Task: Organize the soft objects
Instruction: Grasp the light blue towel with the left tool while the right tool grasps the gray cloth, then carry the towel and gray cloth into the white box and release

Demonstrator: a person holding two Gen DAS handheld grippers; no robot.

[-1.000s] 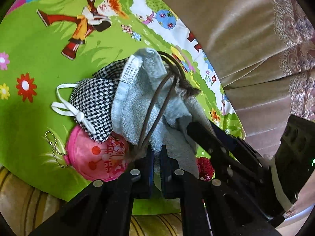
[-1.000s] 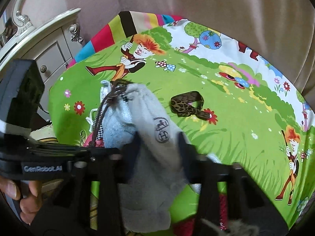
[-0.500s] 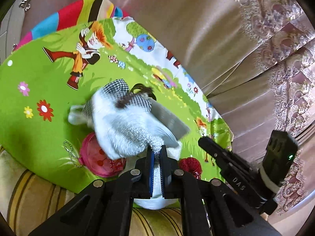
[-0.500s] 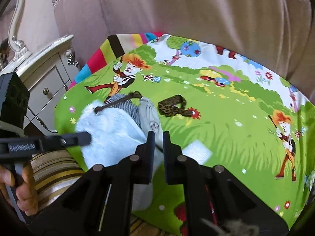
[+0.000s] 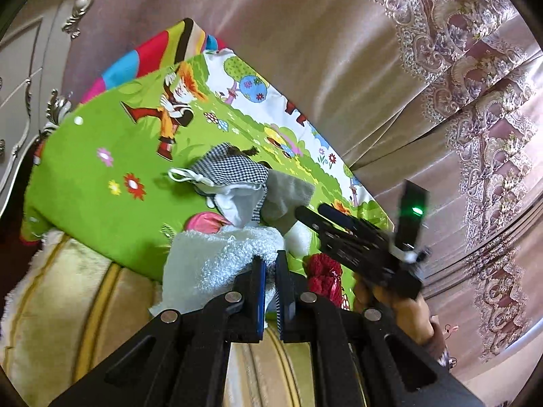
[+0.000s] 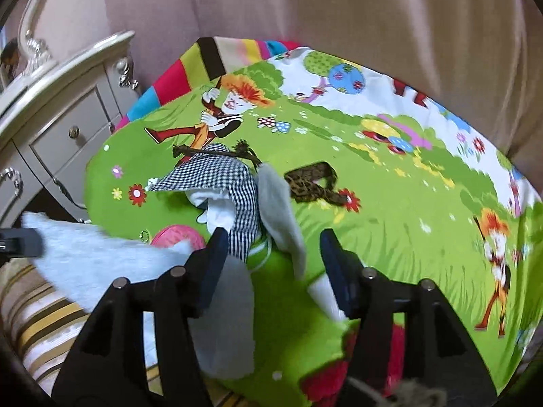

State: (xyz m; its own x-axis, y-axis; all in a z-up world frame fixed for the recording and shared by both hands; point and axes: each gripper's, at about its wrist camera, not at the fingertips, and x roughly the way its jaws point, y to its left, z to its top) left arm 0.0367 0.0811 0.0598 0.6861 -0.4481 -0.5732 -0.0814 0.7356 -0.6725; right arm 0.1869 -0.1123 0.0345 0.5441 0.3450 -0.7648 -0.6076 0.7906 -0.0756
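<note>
Left wrist view: the left gripper [image 5: 268,271] is pressed together on a corner of the white fluffy towel [image 5: 217,264], pinching it. A second ago the towel lay over the pile on the green cartoon mat [image 5: 101,196]; it now hangs clear of the pile, off the mat's near edge and above the striped cushion [image 5: 85,305]. This has uncovered the checked cloth [image 5: 234,169], the grey sock [image 5: 288,193] and the pink round pouch [image 5: 207,222], all near the mat's near edge. The right gripper [image 5: 307,212] is visible over the sock, with a hand [image 5: 390,298] on its grip. A red knitted item [image 5: 322,271] lies just beside it.

Right wrist view: the right gripper [image 6: 271,254] was shut half a second ago; its jaws have just been opening and now stand spread, with the grey sock [image 6: 281,210] and checked cloth [image 6: 220,176] between them but not pinched. The towel [image 6: 95,254] extends out to the left, beyond the mat edge. A leopard-print band [image 6: 312,183] lies apart, toward the middle of the mat.

Judgement: the towel is separated from the pile and ready to be set down in its own place. The sock looks like the next item for the right gripper.
</note>
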